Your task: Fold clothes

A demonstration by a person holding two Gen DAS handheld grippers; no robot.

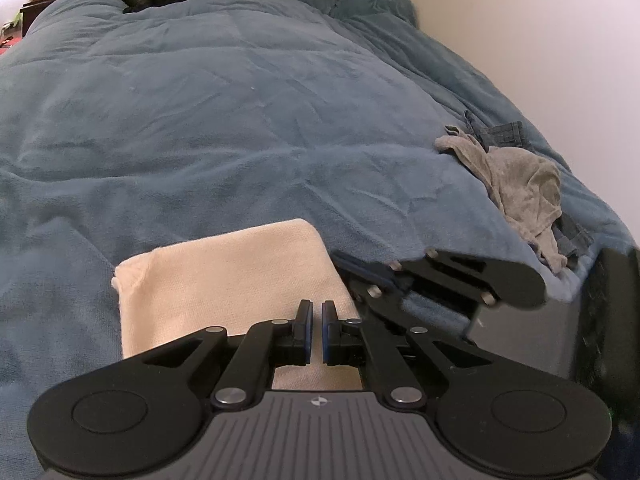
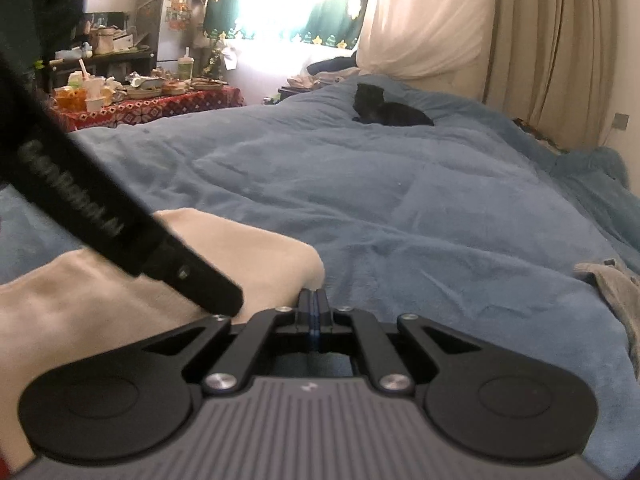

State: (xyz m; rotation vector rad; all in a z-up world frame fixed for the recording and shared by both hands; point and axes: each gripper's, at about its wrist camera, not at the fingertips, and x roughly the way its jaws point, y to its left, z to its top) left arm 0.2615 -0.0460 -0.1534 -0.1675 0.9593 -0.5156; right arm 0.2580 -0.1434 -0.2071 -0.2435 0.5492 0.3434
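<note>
A folded cream cloth (image 1: 224, 280) lies on the blue blanket (image 1: 240, 120) near the bed's front edge. My left gripper (image 1: 316, 308) hovers over the cloth's near right part, shut, with nothing between its pads. My right gripper (image 2: 314, 300) is shut and empty too, its tip just beside the cloth's right corner (image 2: 312, 264). In the left wrist view the right gripper's side linkage (image 1: 460, 276) lies to the right of the cloth. A crumpled grey garment (image 1: 520, 184) sits at the bed's right edge, also visible in the right wrist view (image 2: 612, 280).
A black cat (image 2: 384, 110) lies at the far end of the bed. Denim fabric (image 1: 504, 132) pokes out behind the grey garment. A cluttered table with a red cloth (image 2: 160, 104) stands beyond the bed's left side. A wall (image 1: 520, 40) runs along the right.
</note>
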